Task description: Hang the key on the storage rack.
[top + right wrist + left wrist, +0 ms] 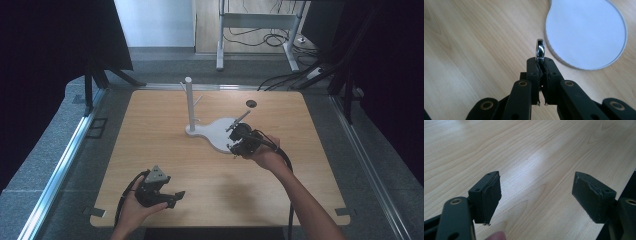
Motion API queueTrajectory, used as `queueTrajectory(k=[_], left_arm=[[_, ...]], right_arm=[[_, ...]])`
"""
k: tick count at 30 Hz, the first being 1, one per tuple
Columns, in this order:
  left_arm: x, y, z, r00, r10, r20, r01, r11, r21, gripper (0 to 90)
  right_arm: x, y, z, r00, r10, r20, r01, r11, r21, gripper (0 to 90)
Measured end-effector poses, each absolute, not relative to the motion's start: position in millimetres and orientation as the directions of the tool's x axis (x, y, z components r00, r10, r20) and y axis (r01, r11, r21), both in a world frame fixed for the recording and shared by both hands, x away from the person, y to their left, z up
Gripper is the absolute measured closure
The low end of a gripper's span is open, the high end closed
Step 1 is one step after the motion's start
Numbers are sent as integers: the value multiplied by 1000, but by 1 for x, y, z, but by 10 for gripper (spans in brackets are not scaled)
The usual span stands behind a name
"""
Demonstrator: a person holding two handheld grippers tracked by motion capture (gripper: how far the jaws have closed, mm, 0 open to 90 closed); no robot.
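My right gripper point(541, 61) is shut on a small shiny metal piece point(540, 48) whose rounded end sticks out past the jaw tips. It hovers over the wood just beside the round lobe of a white base point(586, 32). From above, the right gripper point(235, 145) sits at the right end of that white base point(216, 131), and a thin rod point(239, 120) slants up beside it. A white post with pegs point(189, 102) stands on the base's left end. My left gripper point(172, 198) rests low at the front left. Its jaws point(536, 195) stand wide apart with bare wood between them.
A small black disc point(251, 103) lies on the wooden table point(150, 130) behind the right gripper. Metal rails run along both table sides. Beyond the far edge are a desk frame and loose cables on the floor.
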State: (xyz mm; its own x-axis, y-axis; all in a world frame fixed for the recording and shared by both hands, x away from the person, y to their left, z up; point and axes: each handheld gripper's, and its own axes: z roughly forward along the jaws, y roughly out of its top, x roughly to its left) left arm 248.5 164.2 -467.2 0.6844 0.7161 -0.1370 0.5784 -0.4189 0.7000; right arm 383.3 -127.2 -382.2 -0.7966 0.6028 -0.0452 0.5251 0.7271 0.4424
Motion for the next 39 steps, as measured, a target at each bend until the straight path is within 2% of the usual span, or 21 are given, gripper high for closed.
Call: queueTrajectory(k=[39], left_arm=[[249, 165, -469, 685, 715, -144, 583, -419, 696, 238]], right_arm=[[446, -96, -369, -760, 649, -34, 571, 692, 442, 846]])
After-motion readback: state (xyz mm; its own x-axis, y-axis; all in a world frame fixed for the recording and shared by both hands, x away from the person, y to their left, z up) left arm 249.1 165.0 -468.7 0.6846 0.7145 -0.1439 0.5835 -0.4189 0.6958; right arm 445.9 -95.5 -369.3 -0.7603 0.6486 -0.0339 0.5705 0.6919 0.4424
